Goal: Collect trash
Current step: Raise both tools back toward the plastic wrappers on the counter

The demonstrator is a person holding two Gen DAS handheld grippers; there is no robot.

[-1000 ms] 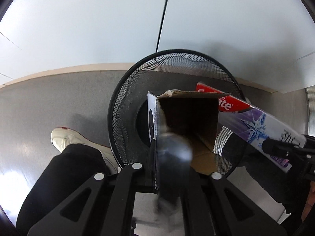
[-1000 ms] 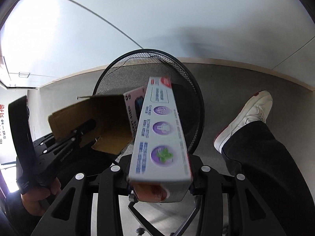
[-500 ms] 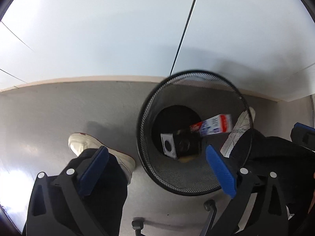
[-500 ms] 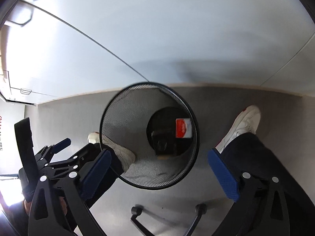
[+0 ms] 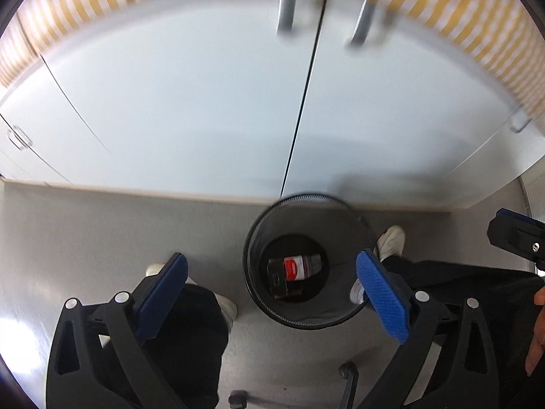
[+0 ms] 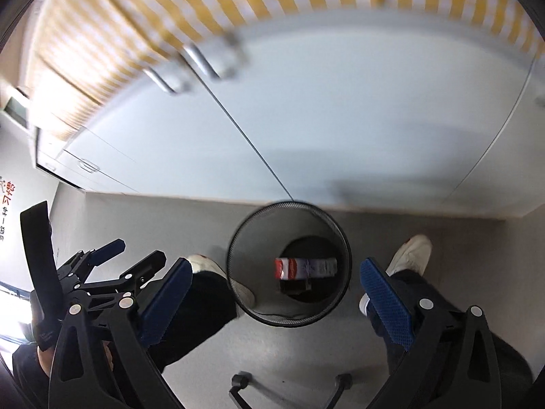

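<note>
**Boxes lie in the bin**

The red-and-white toothpaste box [image 6: 305, 268] and dark cardboard box [image 5: 284, 281] rest inside the black wire-mesh wastebasket [image 5: 253, 293]. Above it, the left gripper [image 5: 272, 294] and right gripper [image 6: 277, 301] hang with jaws released, holding nothing.

Pale cabinet doors [image 5: 204, 109] (metal handles [image 5: 286, 10]) above grey floor [image 5: 85, 231].

Grey floor [image 5: 85, 238], mesh wastebasket [image 5: 340, 317], white shoes [image 6: 410, 254]

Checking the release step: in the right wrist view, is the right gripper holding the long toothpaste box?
No: the right gripper is open and empty, and the long toothpaste box lies inside the black mesh wastebasket.
</note>
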